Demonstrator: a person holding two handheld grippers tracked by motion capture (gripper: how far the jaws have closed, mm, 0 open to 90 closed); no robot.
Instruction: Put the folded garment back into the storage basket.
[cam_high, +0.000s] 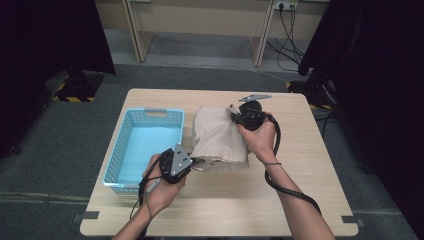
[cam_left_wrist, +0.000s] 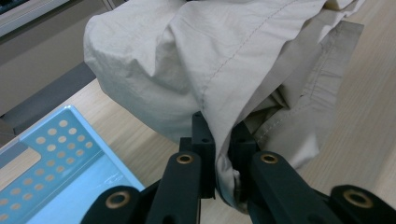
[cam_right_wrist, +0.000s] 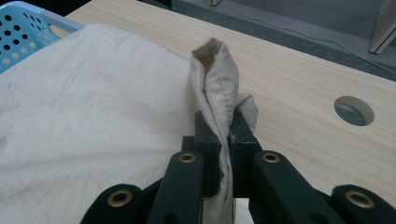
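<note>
I have the left gripper (cam_high: 186, 161) clamped on the beige cloth (cam_high: 219, 137): in the left gripper view its fingers (cam_left_wrist: 204, 140) are closed on a bunched fold with a stitched seam, and the fabric rises up and away from the fingertips in a draped mass. Past the fingers on that view's left lies the blue perforated basket (cam_left_wrist: 51, 158), just beside the cloth and apart from the fingers; bare wood of the counter (cam_left_wrist: 369, 116) runs off to their right.

My right gripper (cam_high: 241, 117) grips the same cloth at its opposite end. In the right gripper view its fingers (cam_right_wrist: 205, 135) are shut tight on a narrow upright pleat of hem, which sticks up above the fingertips with a small open loop at its top. To the left of those fingers the cloth spreads out flat and wide, with a corner of the basket beyond it at the far left. To the right of the fingers the counter is bare wood with a round cable hole (cam_right_wrist: 354, 110) well apart from them.

From the high view the cloth sits near the middle of the counter, stretched between my two sets of fingers, its left edge close by the basket's right wall. The person's left hand (cam_high: 162, 187) and right hand (cam_high: 260, 140) each wrap around a gripper body.
</note>
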